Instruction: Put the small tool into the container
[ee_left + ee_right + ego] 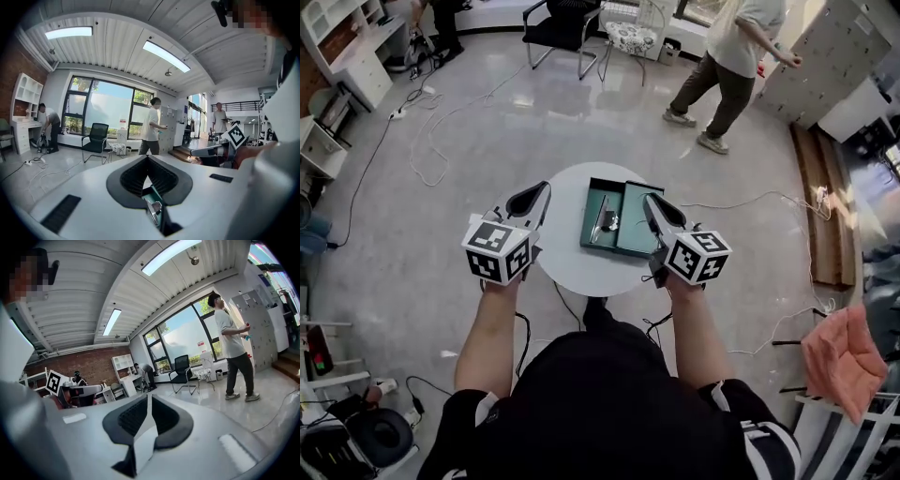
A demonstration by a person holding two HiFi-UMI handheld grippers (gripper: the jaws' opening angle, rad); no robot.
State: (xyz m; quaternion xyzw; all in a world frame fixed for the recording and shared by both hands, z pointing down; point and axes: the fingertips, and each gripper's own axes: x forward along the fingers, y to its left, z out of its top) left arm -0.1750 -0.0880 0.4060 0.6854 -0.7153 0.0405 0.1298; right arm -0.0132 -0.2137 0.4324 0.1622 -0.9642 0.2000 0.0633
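Note:
A green case point(639, 232) lies open on the round white table point(567, 274). A small metal tool point(606, 222) rests on its left half. My left gripper point(545, 188) hovers over the table's left part, beside the case, with its fingertips meeting and nothing held. My right gripper point(649, 199) is over the case's right edge. In the left gripper view the case point(151, 193) and the tool point(155, 209) show below the left gripper point(147, 158). In the right gripper view the right gripper point(149, 397) shows a narrow slit between its pads, with only white table behind.
A person point(733, 58) walks across the floor beyond the table. Chairs point(564, 22) stand at the far side. Cables point(431, 141) trail over the floor at left. A wooden step point(825, 211) and an orange cloth point(844, 361) lie to the right.

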